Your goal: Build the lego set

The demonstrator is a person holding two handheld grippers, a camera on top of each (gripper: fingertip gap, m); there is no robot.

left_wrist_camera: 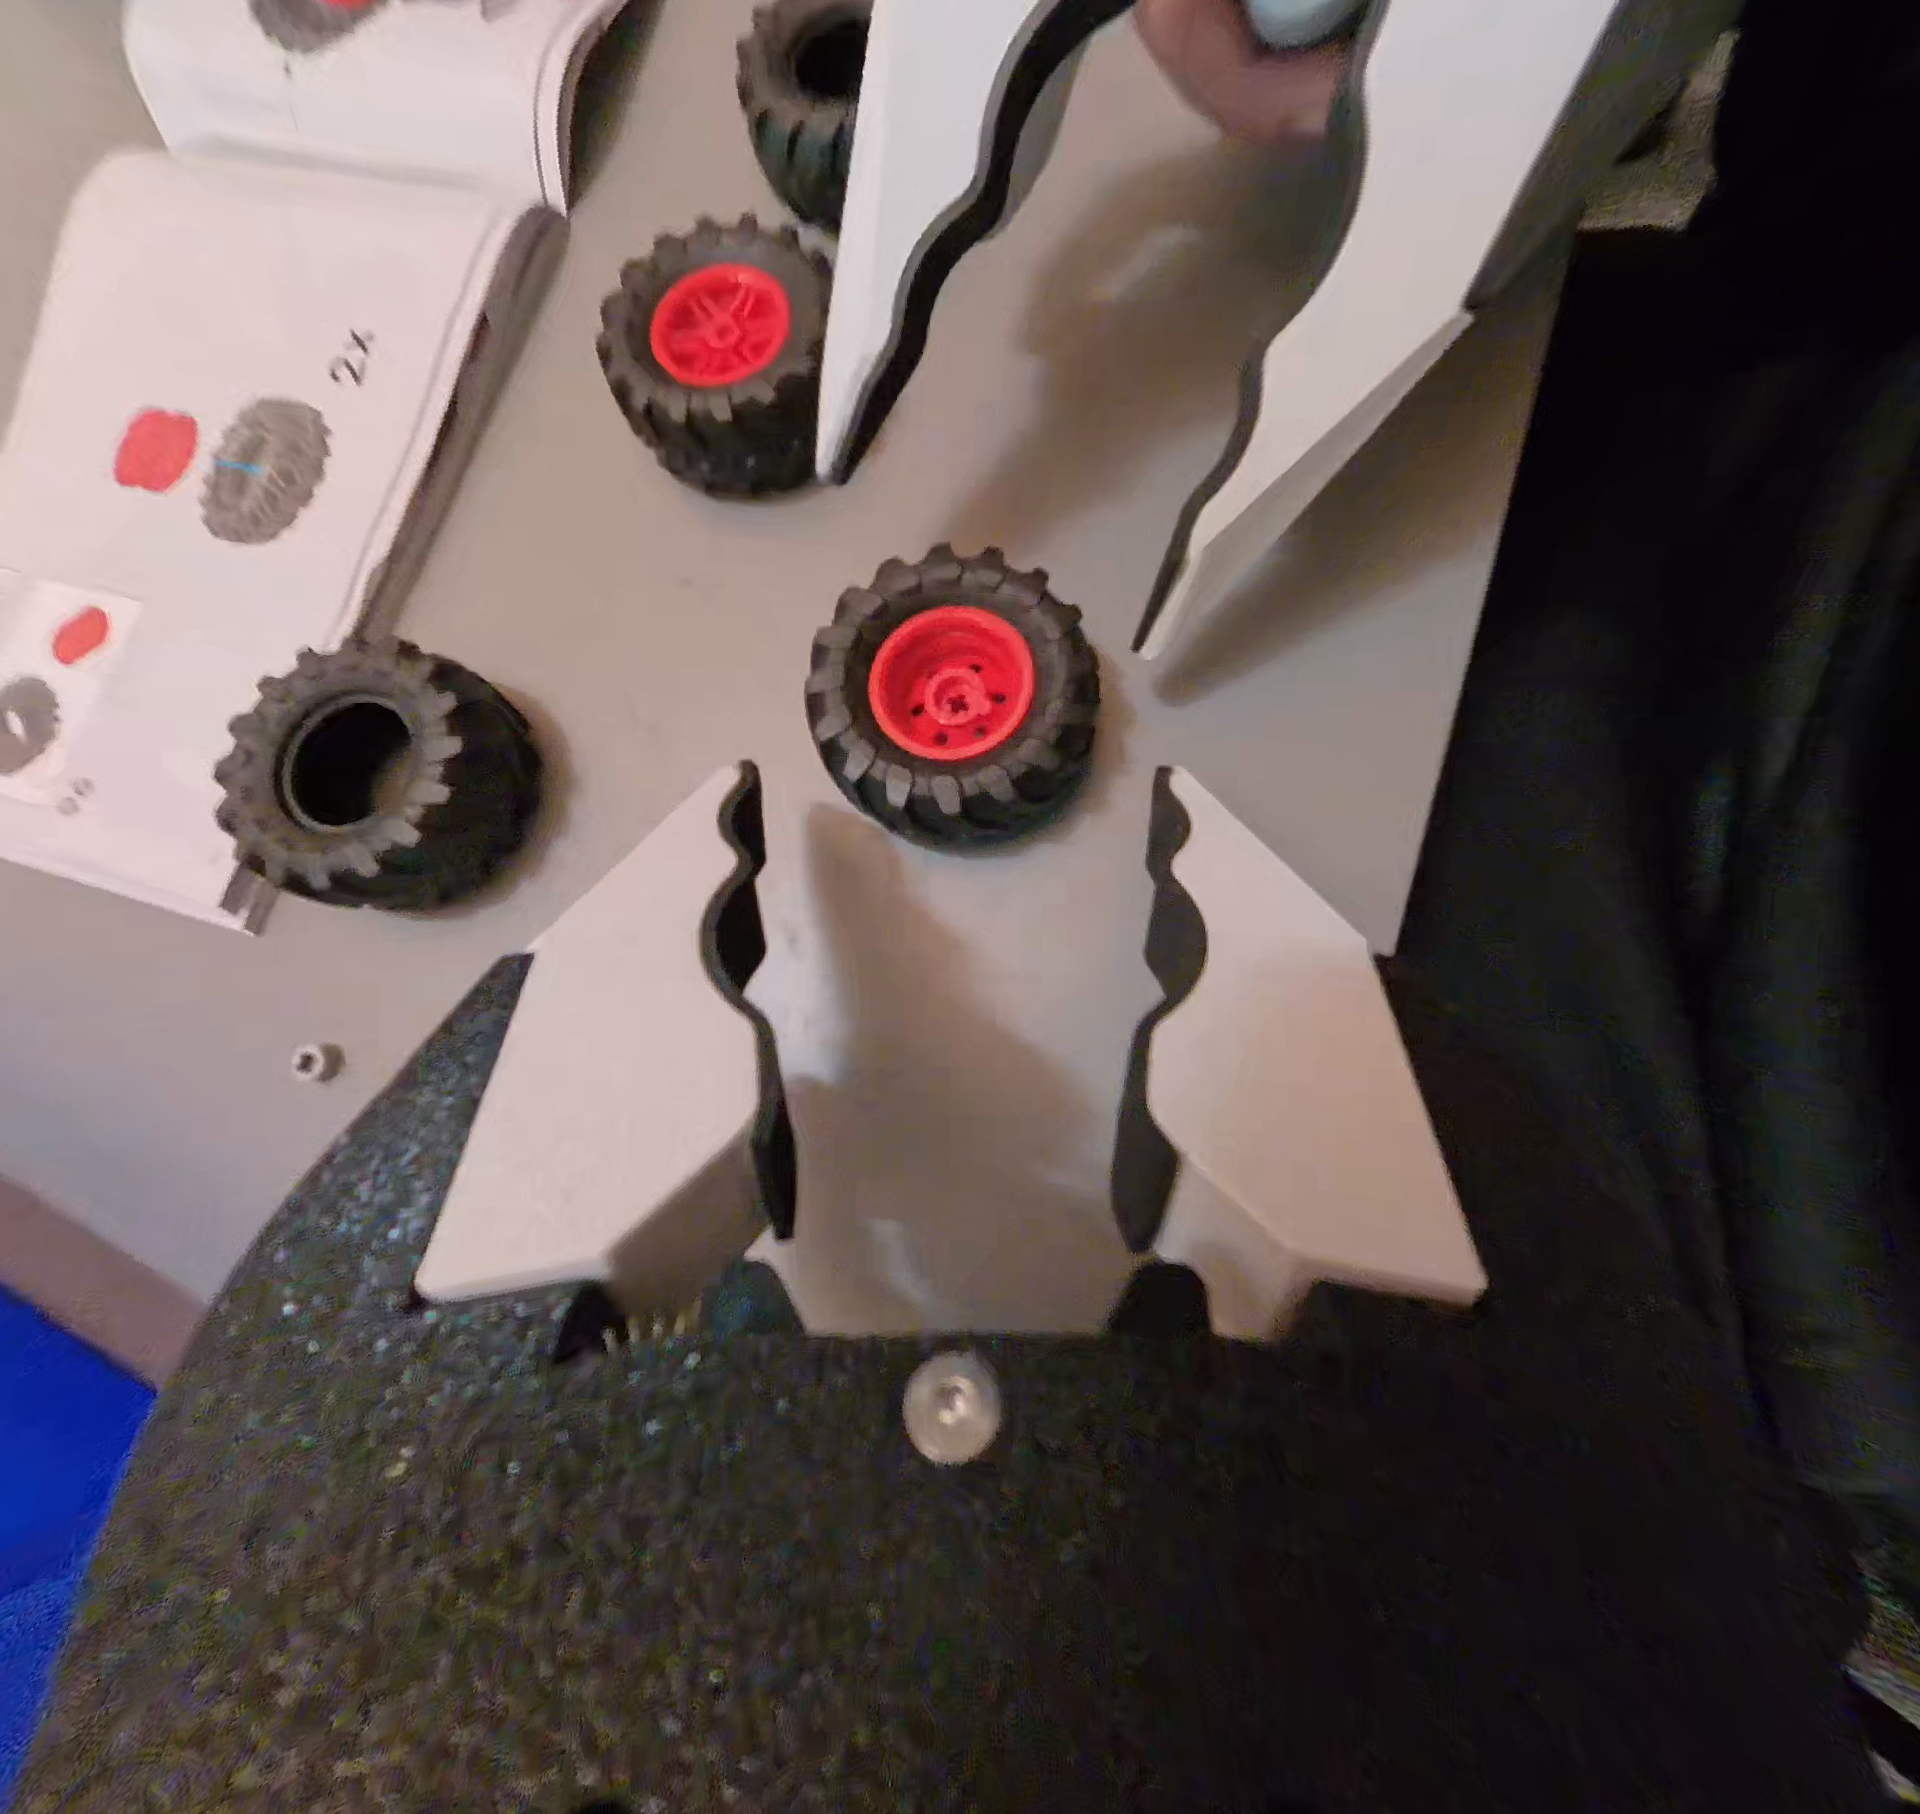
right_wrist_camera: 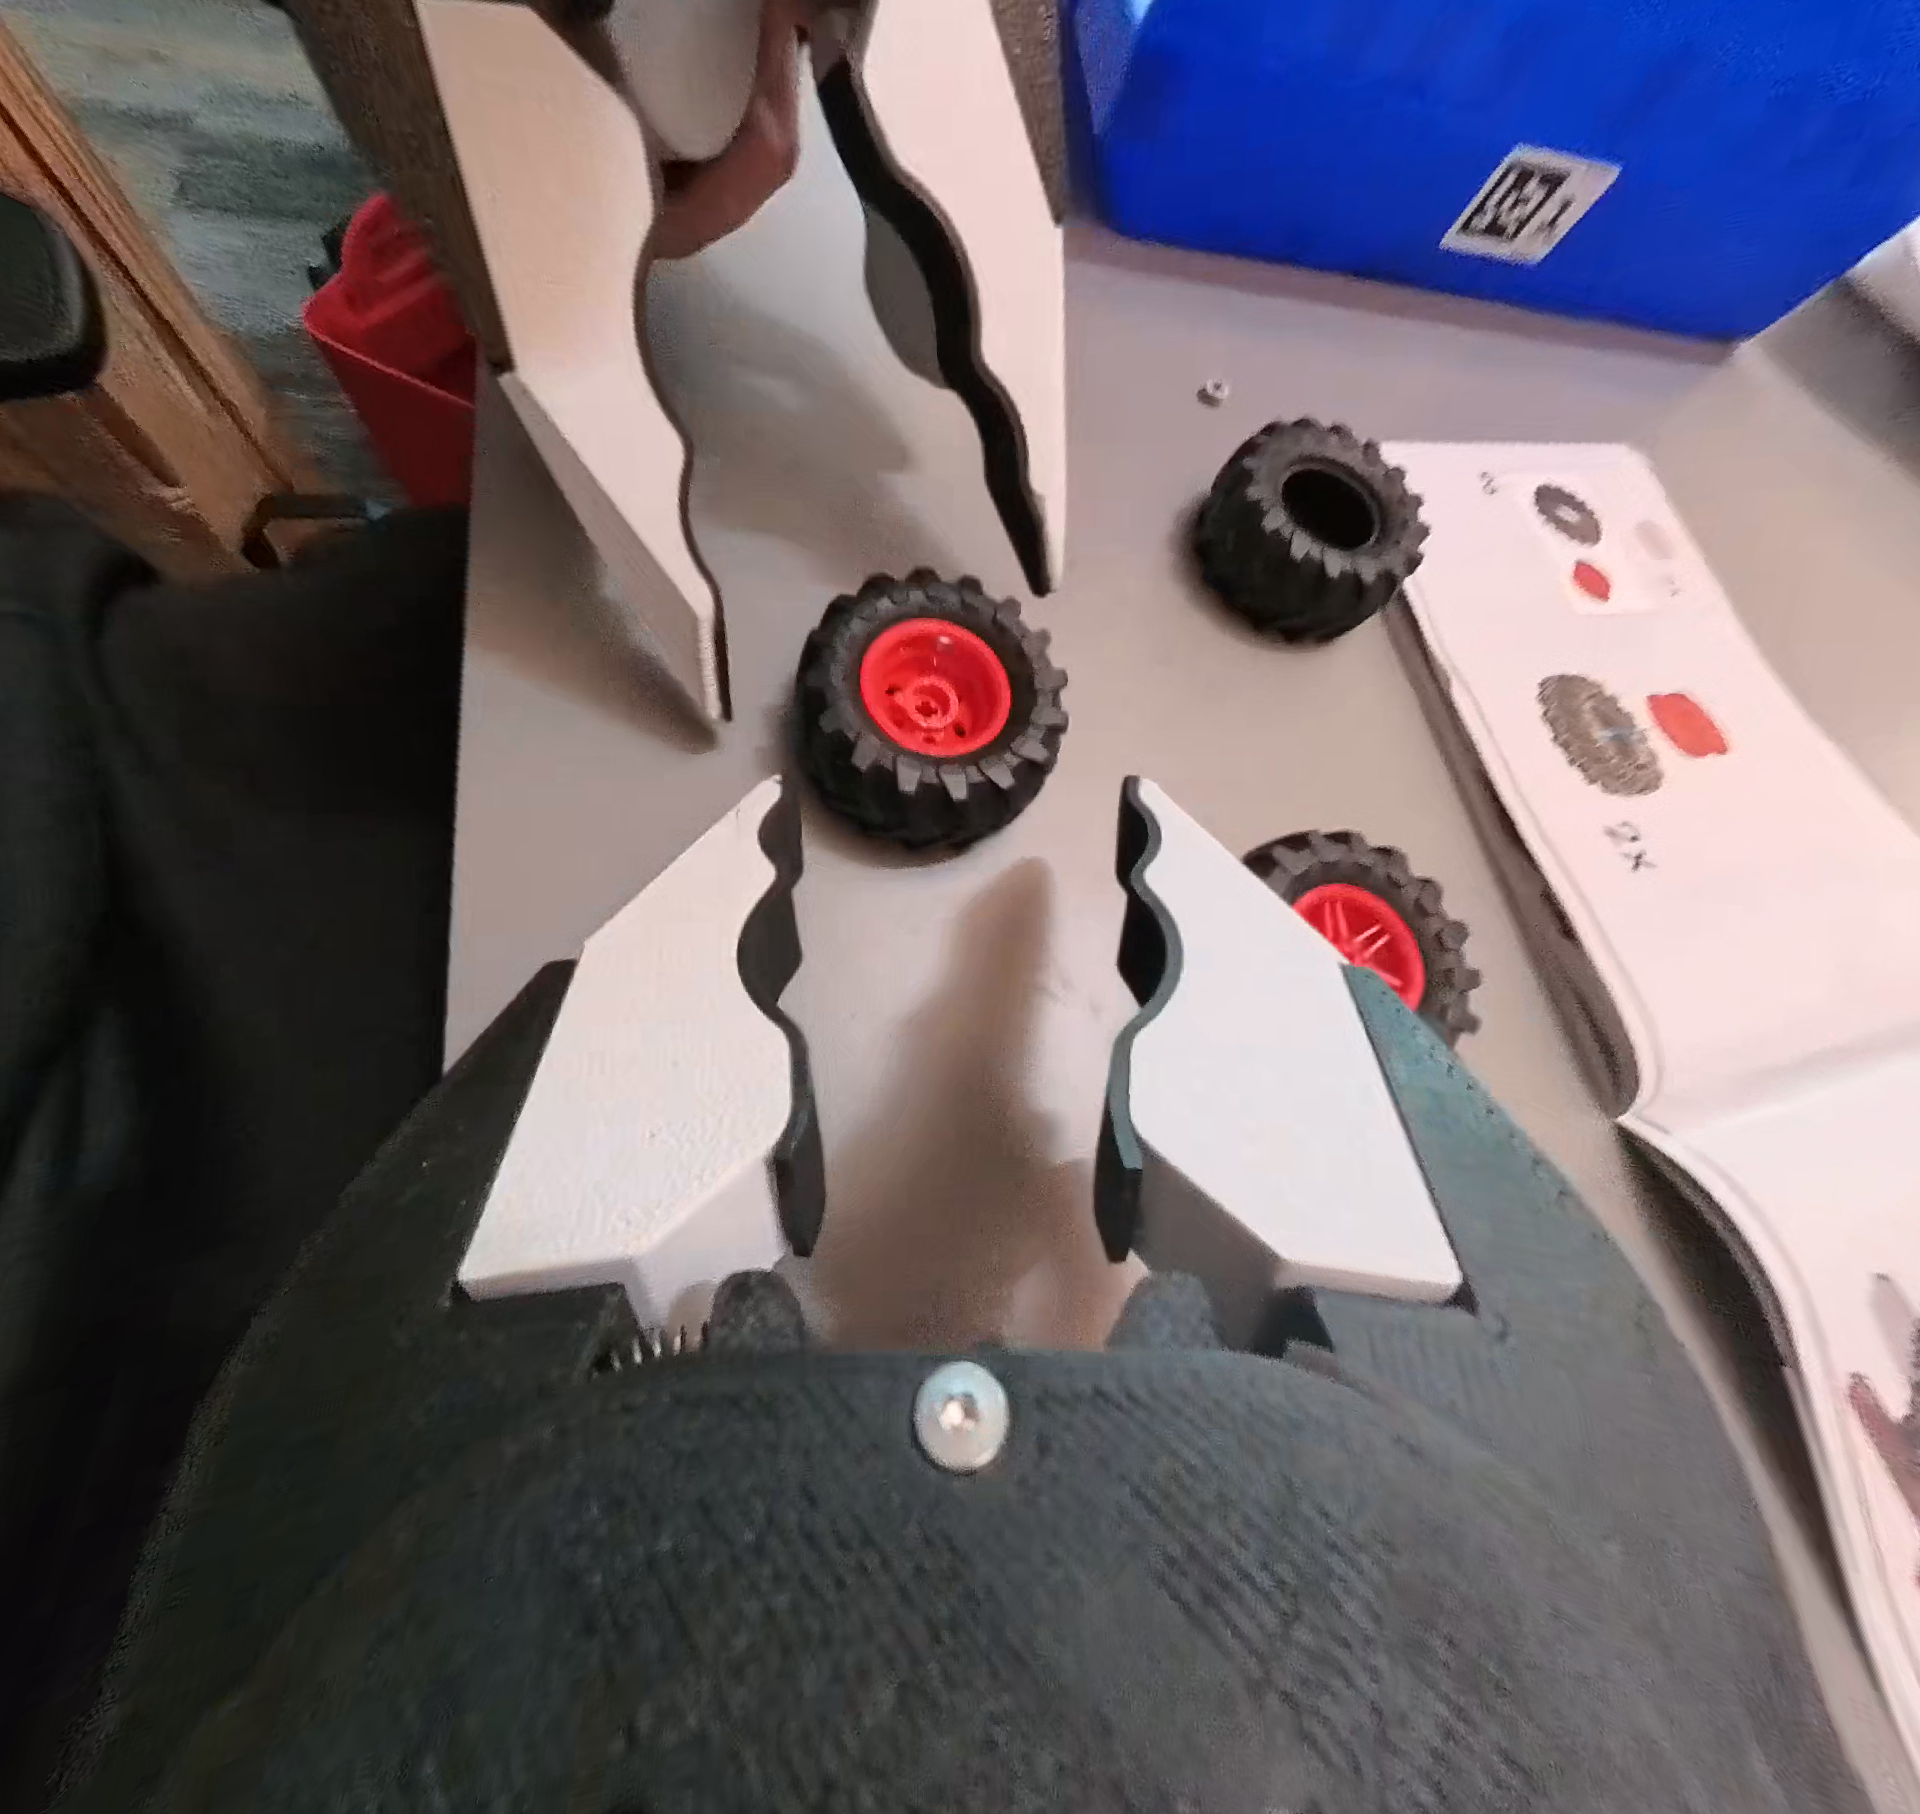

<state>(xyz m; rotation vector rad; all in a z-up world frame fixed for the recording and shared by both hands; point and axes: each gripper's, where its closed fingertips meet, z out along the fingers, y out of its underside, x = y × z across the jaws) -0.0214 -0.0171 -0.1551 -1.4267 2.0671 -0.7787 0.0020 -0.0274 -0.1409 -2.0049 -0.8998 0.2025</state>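
Red-hubbed and black-tyred, the assembled wheel [left_wrist_camera: 953,694] lies flat on the grey worktop [left_wrist_camera: 623,601], between the two grippers and touching neither. The left gripper [left_wrist_camera: 951,777] faces it with fingers spread wide and empty; the right gripper [right_wrist_camera: 951,793] does likewise from the opposite side. In the left wrist view, a second wheel [left_wrist_camera: 717,356] lies at 11 o'clock from the first, an empty tyre [left_wrist_camera: 364,777] at 9 o'clock, and another empty tyre [left_wrist_camera: 810,81] at 12 o'clock. The open instruction booklet [left_wrist_camera: 208,414] lies along the left edge. A blue bin [right_wrist_camera: 1455,81] stands at the worktop's end.
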